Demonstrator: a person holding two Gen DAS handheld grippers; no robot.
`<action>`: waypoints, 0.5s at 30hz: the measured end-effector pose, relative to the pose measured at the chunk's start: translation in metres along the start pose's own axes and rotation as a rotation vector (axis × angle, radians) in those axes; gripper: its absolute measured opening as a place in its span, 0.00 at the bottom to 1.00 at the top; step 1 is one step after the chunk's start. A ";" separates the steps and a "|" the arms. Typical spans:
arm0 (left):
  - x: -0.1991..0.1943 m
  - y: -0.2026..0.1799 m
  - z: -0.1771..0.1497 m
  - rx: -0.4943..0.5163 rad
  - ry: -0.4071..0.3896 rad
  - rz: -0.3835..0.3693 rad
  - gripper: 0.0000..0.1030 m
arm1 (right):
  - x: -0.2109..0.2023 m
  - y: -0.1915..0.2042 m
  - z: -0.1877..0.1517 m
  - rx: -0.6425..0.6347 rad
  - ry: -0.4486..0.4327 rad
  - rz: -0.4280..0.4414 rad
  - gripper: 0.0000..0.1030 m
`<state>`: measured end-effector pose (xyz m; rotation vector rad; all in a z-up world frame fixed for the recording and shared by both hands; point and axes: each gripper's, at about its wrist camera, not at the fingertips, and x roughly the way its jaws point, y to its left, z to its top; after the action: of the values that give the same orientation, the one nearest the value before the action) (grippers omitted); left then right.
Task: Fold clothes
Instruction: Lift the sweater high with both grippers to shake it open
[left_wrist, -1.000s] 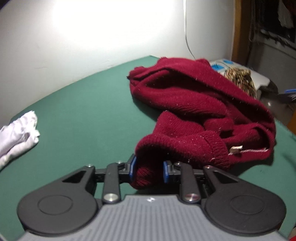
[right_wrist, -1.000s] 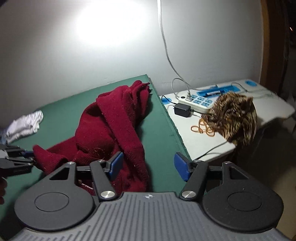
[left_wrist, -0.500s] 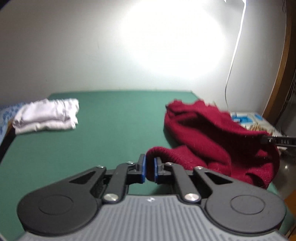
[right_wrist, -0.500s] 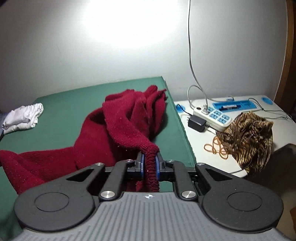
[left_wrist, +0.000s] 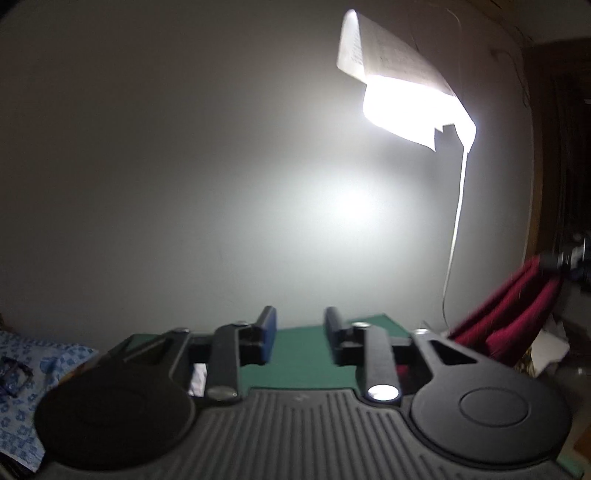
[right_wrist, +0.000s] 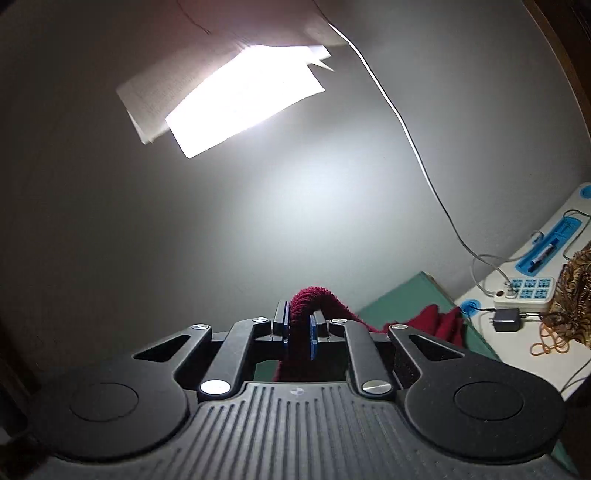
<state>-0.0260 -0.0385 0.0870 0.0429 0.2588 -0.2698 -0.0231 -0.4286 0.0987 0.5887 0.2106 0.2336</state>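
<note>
A dark red knit sweater (right_wrist: 314, 295) is pinched in my right gripper (right_wrist: 298, 330), which is shut on a fold that sticks up above the blue pads. More of the sweater (right_wrist: 439, 321) trails down onto the green table (right_wrist: 406, 299). In the left wrist view the sweater (left_wrist: 506, 314) hangs blurred at the far right, raised off the table. My left gripper (left_wrist: 300, 332) is open with only the green table (left_wrist: 299, 358) between its fingers. Both cameras tilt up at the wall.
A bright lamp wrapped in paper (left_wrist: 406, 96) hangs on the wall with a white cable (left_wrist: 456, 221). Right of the table, a white side table (right_wrist: 517, 354) carries a power strip (right_wrist: 528, 291), an adapter (right_wrist: 508, 319) and brown patterned fabric (right_wrist: 572, 295). Blue floral cloth (left_wrist: 22, 369) lies at left.
My left gripper has let go of the sweater and opened. Both grippers have risen and tilted up toward the wall. The right gripper keeps its hold, lifting the sweater.
</note>
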 end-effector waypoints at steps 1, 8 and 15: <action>0.006 -0.002 -0.015 0.038 0.040 -0.016 0.48 | -0.007 0.006 -0.002 0.002 -0.022 -0.004 0.11; 0.045 -0.061 -0.132 0.442 0.224 -0.157 0.55 | -0.039 -0.006 -0.030 0.056 -0.059 -0.123 0.11; 0.072 -0.116 -0.209 0.791 0.278 -0.234 0.66 | -0.058 -0.039 -0.047 0.120 -0.044 -0.262 0.11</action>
<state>-0.0418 -0.1532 -0.1340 0.8407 0.4208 -0.5888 -0.0841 -0.4517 0.0459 0.6777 0.2579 -0.0458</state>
